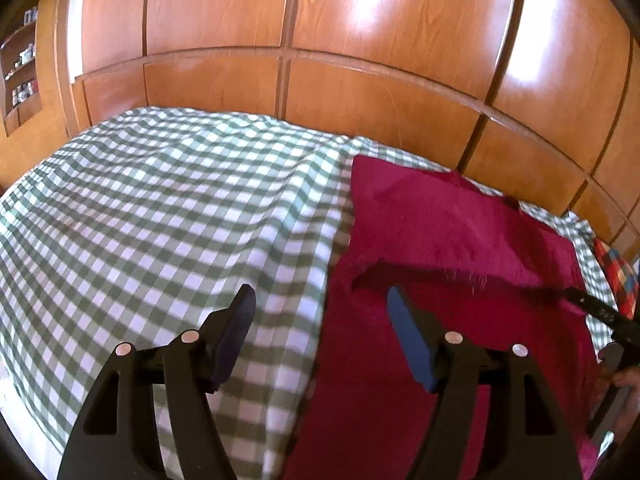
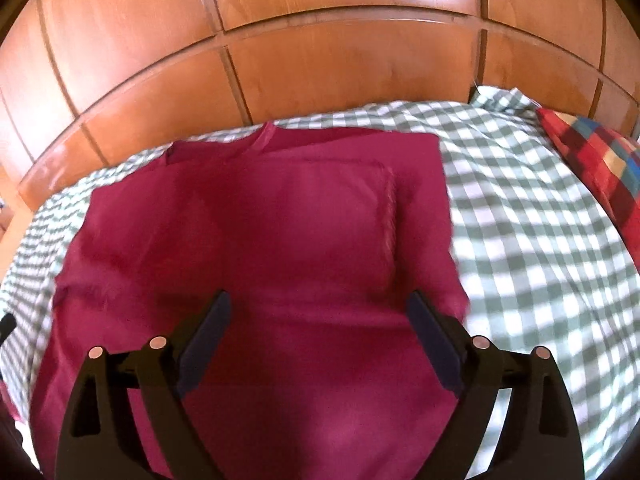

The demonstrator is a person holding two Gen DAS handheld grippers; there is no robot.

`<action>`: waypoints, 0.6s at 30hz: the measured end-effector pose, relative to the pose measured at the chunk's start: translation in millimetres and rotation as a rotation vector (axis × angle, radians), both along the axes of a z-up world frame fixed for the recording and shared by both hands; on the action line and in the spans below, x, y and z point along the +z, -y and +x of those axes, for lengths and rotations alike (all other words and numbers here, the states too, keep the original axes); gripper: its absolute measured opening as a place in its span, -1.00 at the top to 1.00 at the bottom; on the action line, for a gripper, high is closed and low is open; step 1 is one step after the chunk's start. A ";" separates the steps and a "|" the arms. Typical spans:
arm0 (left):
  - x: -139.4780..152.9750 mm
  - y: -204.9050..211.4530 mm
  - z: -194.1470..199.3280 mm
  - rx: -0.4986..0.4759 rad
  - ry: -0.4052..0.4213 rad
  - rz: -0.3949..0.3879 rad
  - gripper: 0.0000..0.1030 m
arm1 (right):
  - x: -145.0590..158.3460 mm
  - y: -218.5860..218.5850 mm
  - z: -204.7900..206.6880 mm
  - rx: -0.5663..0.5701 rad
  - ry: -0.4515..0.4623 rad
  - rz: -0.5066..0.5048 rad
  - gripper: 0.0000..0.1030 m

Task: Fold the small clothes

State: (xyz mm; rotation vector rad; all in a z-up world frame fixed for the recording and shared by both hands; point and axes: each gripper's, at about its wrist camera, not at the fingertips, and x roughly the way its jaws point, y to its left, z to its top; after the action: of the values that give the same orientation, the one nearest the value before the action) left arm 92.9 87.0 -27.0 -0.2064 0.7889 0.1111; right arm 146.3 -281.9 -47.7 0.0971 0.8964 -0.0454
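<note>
Left gripper: we see its jaws spread wide with nothing between them, hanging above the bed where the garment's left edge meets the bare sheet.
Left fingers: one dark pad sits over the checks, the other over the red cloth; neither pad presses on anything that we can make out.
Right gripper: jaws stand wide apart and empty, poised over the near half of the garment (the view is a little blurred).
Right fingers: the right-hand pad hangs near the garment's right edge; we cannot tell whether it brushes the cloth.
Garment: a crimson piece of clothing lying flat on the bed, partly folded, a seam running down its right side and its neckline toward the headboard.
Bed sheet: green-and-white checks, rumpled, under the garment on every side.
Headboard: glossy wooden panels just behind the bed.
Pillow: multicoloured plaid, at the bed's far right, well apart from the garment.
</note>
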 end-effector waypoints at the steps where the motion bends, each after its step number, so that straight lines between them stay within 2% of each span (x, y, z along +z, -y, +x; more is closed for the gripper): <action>1: -1.9 -3.0 -3.9 -0.008 -0.009 -0.008 -0.33 | -0.3 1.5 -5.5 0.005 -0.011 -0.001 -0.72; 7: -15.5 -24.8 -40.3 -0.107 -0.055 -0.114 -0.27 | -3.6 31.1 -60.4 -0.019 -0.057 0.052 -0.72; 9: -20.0 -31.0 -57.5 -0.156 -0.066 -0.164 -0.18 | -5.6 40.8 -80.4 -0.036 -0.068 0.075 -0.72; 11: -23.4 -32.0 -70.8 -0.184 -0.075 -0.173 -0.12 | -8.5 47.8 -99.2 -0.040 -0.078 0.101 -0.72; 13: -26.5 -31.0 -87.9 -0.227 -0.087 -0.190 0.04 | -11.4 51.8 -118.2 -0.034 -0.091 0.126 -0.71; 16: -30.4 -27.1 -109.7 -0.272 -0.111 -0.205 0.18 | -13.3 50.6 -149.6 0.002 -0.110 0.140 -0.58; 18: -34.5 -21.9 -122.3 -0.299 -0.138 -0.205 0.21 | -14.8 47.5 -167.6 0.032 -0.141 0.160 -0.37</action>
State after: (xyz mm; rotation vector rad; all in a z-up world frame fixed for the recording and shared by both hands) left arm -29.4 108.9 -61.5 -0.2738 0.9610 -0.2413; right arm -21.3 -329.4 -62.6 0.2307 1.0417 0.0504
